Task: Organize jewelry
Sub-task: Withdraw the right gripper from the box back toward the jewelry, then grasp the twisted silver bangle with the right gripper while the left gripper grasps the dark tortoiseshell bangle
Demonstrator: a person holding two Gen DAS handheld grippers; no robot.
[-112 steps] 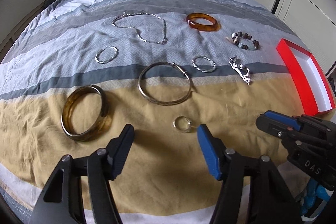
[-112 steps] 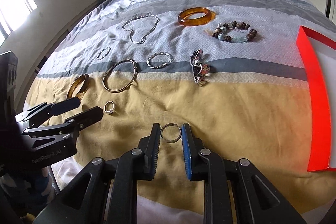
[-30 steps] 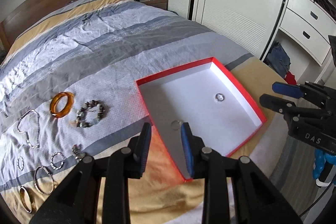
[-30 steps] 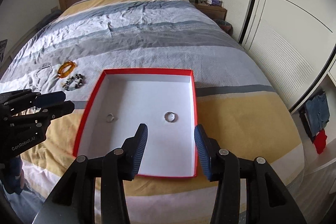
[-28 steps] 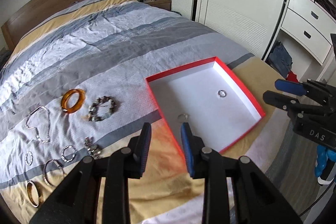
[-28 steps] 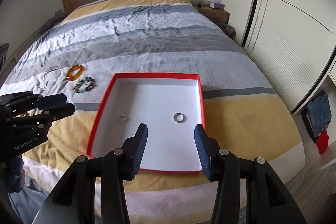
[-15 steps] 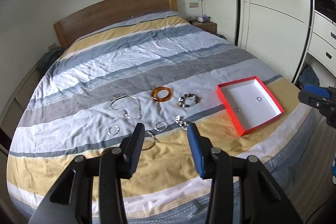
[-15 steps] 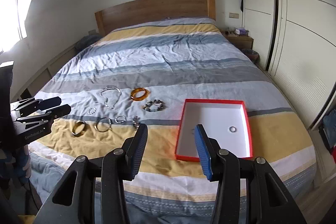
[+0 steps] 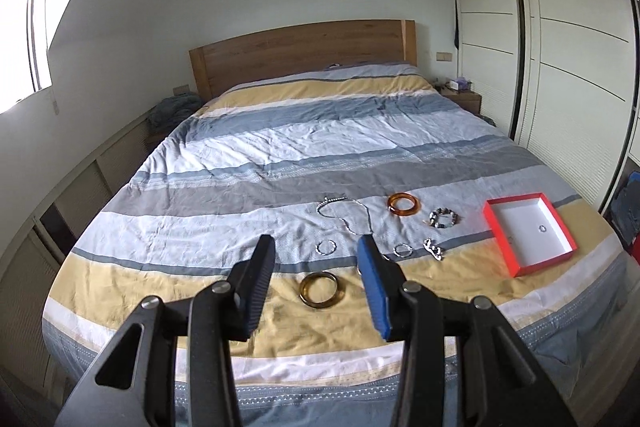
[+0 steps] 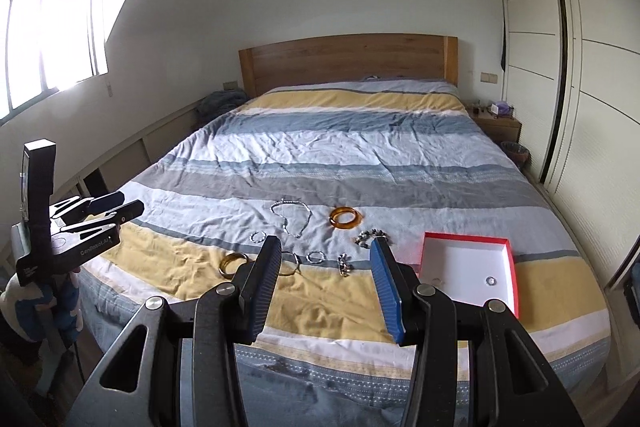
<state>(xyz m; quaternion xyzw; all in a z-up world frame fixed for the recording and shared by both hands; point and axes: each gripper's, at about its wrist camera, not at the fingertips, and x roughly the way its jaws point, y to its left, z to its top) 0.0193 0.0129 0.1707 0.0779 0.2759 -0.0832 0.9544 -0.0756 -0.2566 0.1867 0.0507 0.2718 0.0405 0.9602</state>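
On the big striped bed (image 9: pixel 320 155), a red box (image 9: pixel 529 231) sits near the foot edge, and 2 small rings (image 10: pixel 490 280) lie inside it. Beside the box, away from the wardrobe side, lie a silver necklace (image 9: pixel 344 213), an orange bangle (image 9: pixel 404 205), a bead bracelet (image 9: pixel 443 218) and a brown bangle (image 9: pixel 319 290). The left gripper (image 9: pixel 316 281) has its jaws partly open, holding nothing. The right gripper (image 10: pixel 326 279) has its jaws partly open too, also empty.
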